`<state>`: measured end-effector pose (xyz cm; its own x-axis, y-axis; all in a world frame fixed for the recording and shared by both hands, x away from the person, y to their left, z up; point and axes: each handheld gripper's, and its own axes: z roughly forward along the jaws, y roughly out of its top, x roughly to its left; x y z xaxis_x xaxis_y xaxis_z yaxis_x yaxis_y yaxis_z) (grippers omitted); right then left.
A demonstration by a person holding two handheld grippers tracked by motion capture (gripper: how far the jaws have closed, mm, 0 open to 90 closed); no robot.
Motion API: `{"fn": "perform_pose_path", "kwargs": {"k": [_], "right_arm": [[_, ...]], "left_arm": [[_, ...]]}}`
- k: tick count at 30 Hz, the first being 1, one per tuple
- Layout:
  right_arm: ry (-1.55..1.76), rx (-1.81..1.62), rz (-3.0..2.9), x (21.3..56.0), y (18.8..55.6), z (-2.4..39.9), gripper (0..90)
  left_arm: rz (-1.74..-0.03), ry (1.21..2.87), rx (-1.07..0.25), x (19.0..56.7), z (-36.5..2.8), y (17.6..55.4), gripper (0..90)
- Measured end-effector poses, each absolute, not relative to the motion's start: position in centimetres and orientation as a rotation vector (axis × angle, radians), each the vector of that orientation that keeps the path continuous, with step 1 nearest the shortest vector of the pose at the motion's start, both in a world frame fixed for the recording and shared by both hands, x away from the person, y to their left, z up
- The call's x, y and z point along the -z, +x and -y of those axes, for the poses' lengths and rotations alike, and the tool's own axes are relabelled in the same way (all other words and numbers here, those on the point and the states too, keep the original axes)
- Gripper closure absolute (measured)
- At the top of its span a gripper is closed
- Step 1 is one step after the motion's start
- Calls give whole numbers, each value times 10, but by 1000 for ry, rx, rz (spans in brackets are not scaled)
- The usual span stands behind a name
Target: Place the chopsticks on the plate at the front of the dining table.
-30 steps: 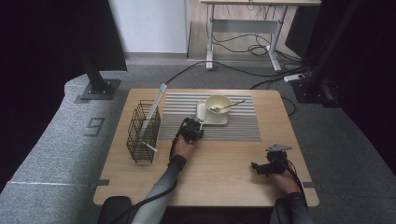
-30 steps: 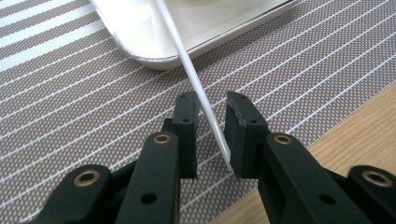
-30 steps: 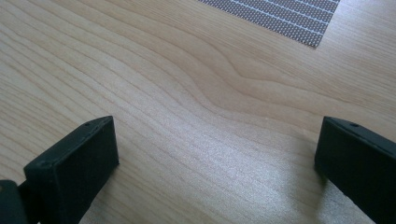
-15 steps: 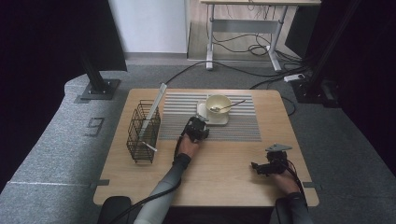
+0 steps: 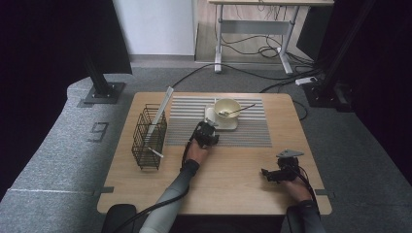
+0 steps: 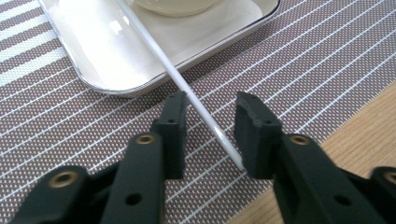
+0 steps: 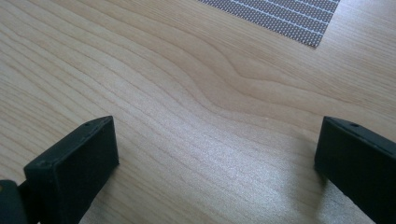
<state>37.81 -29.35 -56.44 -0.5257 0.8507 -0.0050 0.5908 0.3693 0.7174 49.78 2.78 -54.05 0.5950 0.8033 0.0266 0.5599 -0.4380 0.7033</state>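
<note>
A thin white stick (image 6: 154, 53) lies slanted with its far end on the white tray (image 6: 93, 60) and its near end on the striped mat (image 6: 303, 60). My left gripper (image 6: 212, 100) straddles the stick's near end. Its jaws have just been opening, and the stick lies between them with a gap on the right side. In the high view the left gripper (image 5: 206, 133) sits at the tray's (image 5: 232, 125) front left corner. A cream bowl (image 5: 227, 108) with a spoon (image 5: 241, 109) stands on the tray. My right gripper (image 5: 272, 174) rests wide open over bare wood, with nothing between its fingers (image 7: 72, 158).
A black wire rack (image 5: 148, 138) stands at the table's left with a flat white board (image 5: 161, 109) leaning in it and a small white stick (image 5: 155, 153) poking out of its front. The striped mat (image 5: 243, 133) covers the table's far middle. Cables lie on the floor beyond.
My left gripper has shifted a little to the right, toward the tray. The right gripper has stayed put.
</note>
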Motion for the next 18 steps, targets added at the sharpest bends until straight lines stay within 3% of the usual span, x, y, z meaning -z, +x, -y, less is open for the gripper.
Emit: {"fn": "perform_pose_path", "kwargs": {"k": [8,18], "right_arm": [[1257,-952,-2260,564,378,294,0],[1257,-952,-2260,564,378,294,0]], "left_arm": [[-1051,2115,-480,529,-38,490,415],[-925,2101,-392,514,-52,468,200]]}}
